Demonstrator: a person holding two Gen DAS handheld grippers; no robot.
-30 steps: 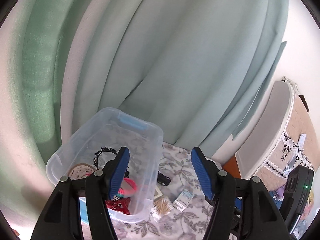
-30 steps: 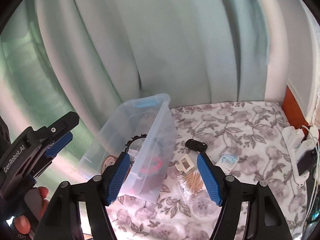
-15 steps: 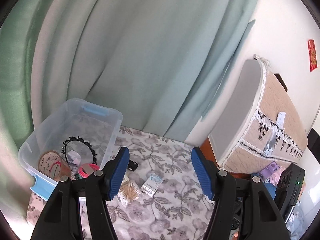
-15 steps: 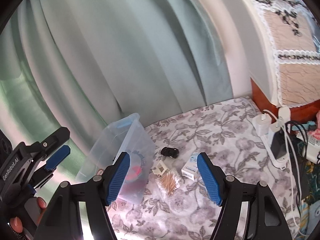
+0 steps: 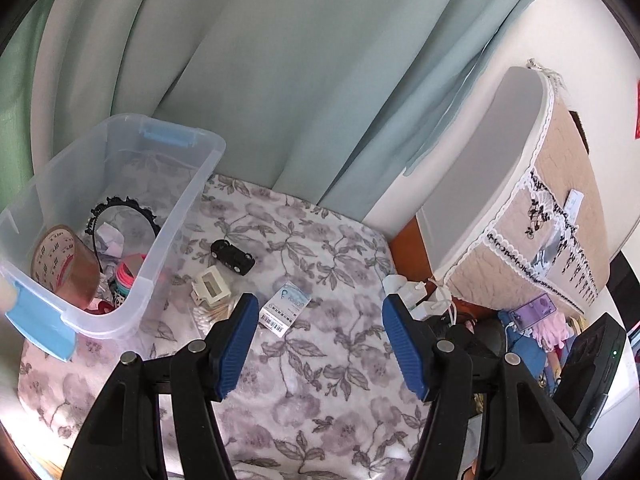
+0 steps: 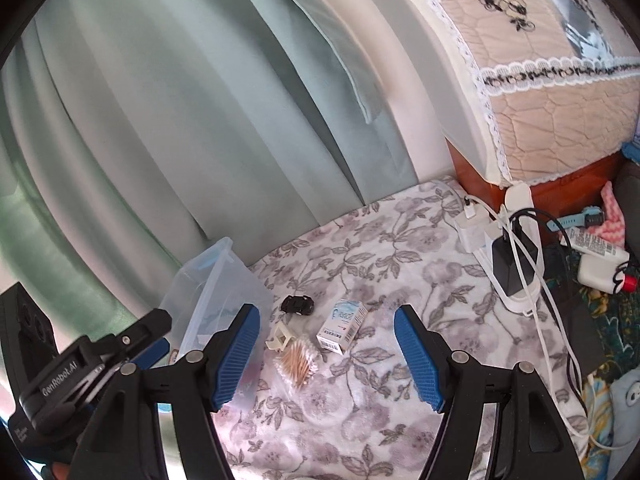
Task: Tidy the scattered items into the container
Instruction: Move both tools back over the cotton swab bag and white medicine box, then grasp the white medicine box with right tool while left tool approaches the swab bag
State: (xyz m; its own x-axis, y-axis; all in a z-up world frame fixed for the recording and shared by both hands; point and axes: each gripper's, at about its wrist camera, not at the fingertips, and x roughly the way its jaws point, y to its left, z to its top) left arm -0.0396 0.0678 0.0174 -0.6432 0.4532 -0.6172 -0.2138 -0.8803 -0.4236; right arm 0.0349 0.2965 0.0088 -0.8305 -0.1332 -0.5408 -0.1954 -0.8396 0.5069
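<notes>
A clear plastic bin (image 5: pixel 188 204) (image 6: pixel 224 280) with blue latches stands at the left on a floral cloth; it holds a tape roll (image 5: pixel 60 264), a black headband and pink rings. Loose beside it lie a black toy car (image 5: pixel 233 256) (image 6: pixel 298 305), a cream hair clip (image 5: pixel 210 287) (image 6: pixel 281 337), a bag of cotton swabs (image 5: pixel 212 314) (image 6: pixel 298 362) and a small white box (image 5: pixel 285 309) (image 6: pixel 342 326). My left gripper (image 5: pixel 318 316) is open above the cloth, right of the box. My right gripper (image 6: pixel 326 320) is open and empty, with the box framed between its fingers farther off.
A power strip (image 6: pixel 516 256) with chargers and cables lies at the cloth's right edge. A padded lace-trimmed cover (image 5: pixel 540 216) rises behind it. Green curtains (image 5: pixel 260 60) hang at the back. Clutter fills the far right. The other gripper's body (image 6: pixel 80 364) shows at lower left.
Both views have swung right and dipped, so the bin slid left and the loose items, power strip and padded cover came into view. Both grippers stayed open and empty.
</notes>
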